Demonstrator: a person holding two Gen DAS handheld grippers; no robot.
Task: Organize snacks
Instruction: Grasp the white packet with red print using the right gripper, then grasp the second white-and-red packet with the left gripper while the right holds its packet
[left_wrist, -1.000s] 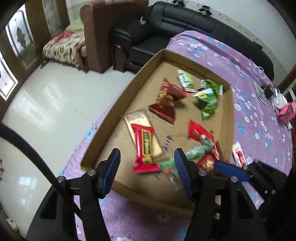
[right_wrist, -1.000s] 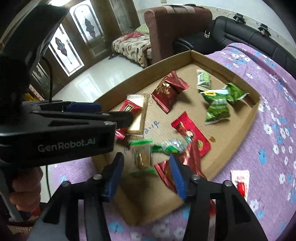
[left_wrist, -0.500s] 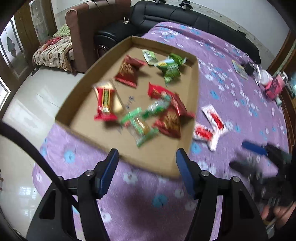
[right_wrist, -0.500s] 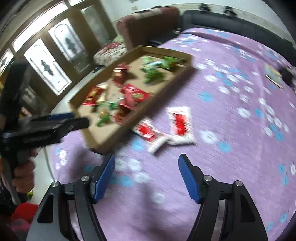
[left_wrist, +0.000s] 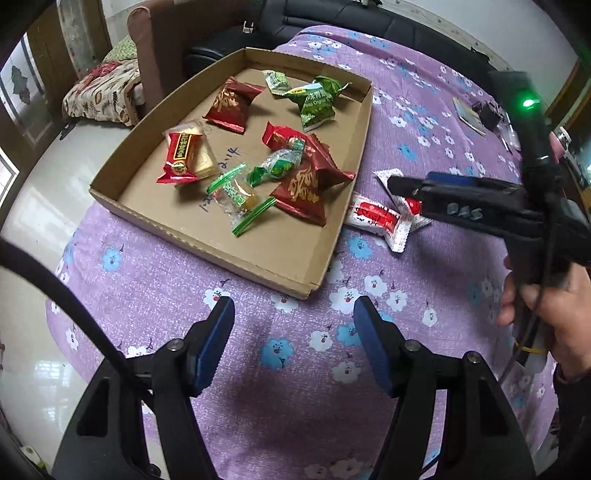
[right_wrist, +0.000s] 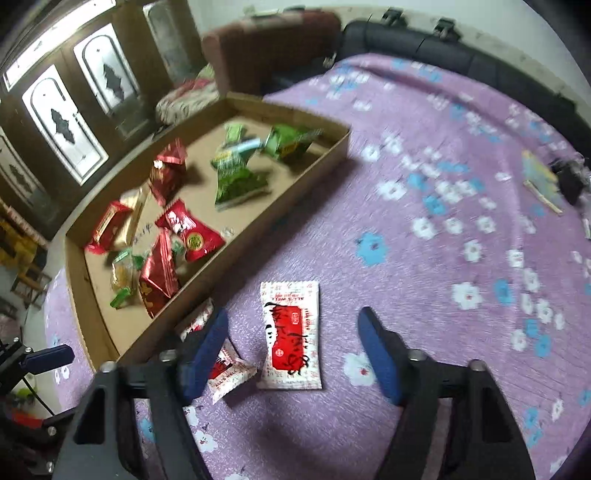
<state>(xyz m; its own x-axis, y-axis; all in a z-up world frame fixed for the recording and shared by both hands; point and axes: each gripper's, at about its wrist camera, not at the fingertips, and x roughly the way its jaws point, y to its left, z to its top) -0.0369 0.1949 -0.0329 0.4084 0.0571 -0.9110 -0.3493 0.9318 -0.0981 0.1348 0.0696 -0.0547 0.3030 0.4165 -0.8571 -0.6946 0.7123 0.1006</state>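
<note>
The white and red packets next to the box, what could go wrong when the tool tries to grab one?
The right tool hangs over the flat white packet, jaws closing. The packet lies flat on the soft purple cloth, so the tool might pinch cloth too, or slide off. The second packet sits partly under the tool's left finger and might get bumped. The cardboard box wall is close, so the tool might knock it.
</note>
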